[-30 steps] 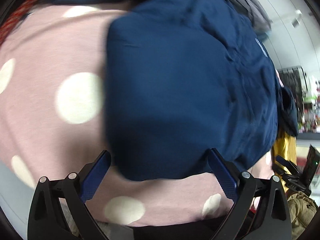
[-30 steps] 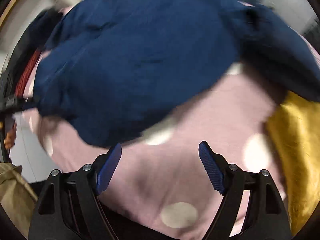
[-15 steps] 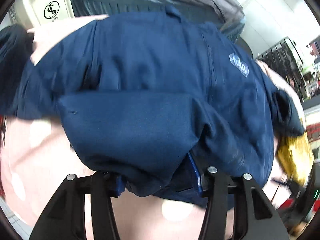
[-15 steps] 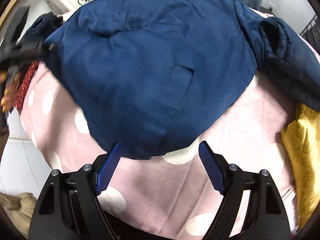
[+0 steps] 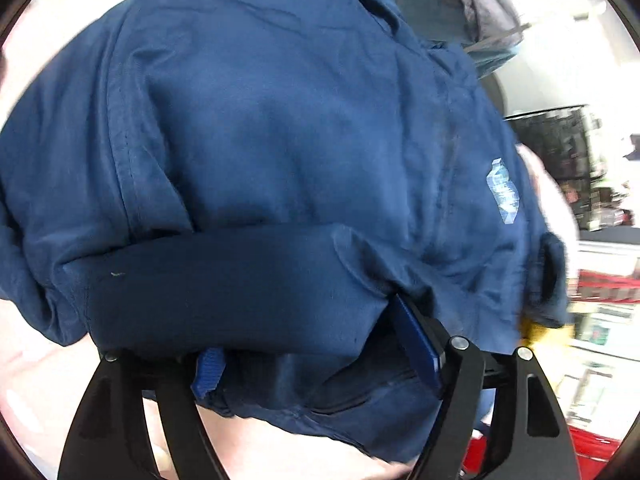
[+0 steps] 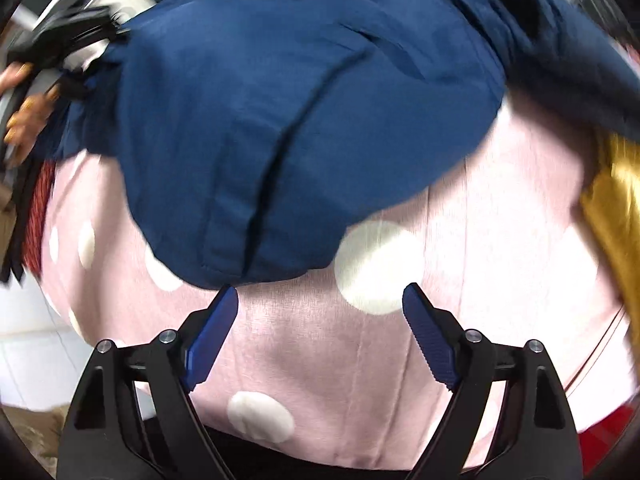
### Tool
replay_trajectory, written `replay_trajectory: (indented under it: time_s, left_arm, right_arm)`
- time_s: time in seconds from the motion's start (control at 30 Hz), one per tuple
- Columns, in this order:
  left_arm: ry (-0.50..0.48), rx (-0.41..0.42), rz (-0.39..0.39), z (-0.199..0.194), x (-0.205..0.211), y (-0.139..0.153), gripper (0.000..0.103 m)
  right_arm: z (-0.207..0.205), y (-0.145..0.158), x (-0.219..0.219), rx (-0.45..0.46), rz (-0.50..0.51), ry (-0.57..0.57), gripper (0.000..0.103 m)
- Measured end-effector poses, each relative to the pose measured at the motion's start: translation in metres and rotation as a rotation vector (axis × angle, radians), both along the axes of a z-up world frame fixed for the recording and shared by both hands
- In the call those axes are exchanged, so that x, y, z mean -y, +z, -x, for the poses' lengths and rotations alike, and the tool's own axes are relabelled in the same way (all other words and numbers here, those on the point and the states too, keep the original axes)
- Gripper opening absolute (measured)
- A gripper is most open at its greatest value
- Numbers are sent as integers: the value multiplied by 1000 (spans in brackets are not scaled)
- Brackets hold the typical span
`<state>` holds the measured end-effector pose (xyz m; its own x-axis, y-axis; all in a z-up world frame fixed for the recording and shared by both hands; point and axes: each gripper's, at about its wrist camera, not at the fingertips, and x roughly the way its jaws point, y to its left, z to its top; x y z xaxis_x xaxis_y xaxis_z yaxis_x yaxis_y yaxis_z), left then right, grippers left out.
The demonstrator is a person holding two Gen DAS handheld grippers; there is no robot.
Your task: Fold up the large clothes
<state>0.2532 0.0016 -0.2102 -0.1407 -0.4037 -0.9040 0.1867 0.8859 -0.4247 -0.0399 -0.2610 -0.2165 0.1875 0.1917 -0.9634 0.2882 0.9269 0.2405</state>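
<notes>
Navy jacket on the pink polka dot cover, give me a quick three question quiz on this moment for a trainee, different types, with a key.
1. True or false: the right hand-held gripper is shut on the navy jacket.
2. Multiple choice: what lies under the jacket? A) a pink cover with white dots B) a bare wooden table C) a striped grey rug
3. Fill in: the left hand-held gripper is shut on the jacket's ____ edge, the one nearest its camera.

Key
1. False: its jaws stand open over the cover, just short of the jacket's hem.
2. A
3. lower (fabric is bunched between the fingers)
</notes>
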Motion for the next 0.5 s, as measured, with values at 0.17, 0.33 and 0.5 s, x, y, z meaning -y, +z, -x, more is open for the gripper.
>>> replay_trajectory:
  time_s: [0.17,0.33,0.5]
  left_arm:
    - [83,-100,264,-7,-47,19,75]
    - [140,-77,380,5,-92,38,81]
    - [139,114,295,41,-141,69,93]
  right_arm:
    - [-7,-9,-7,-28,2,9,84]
    - [-23,-26,-16,-60,-44,37,83]
    - [-36,-24,-6,-27,-197,-31,26]
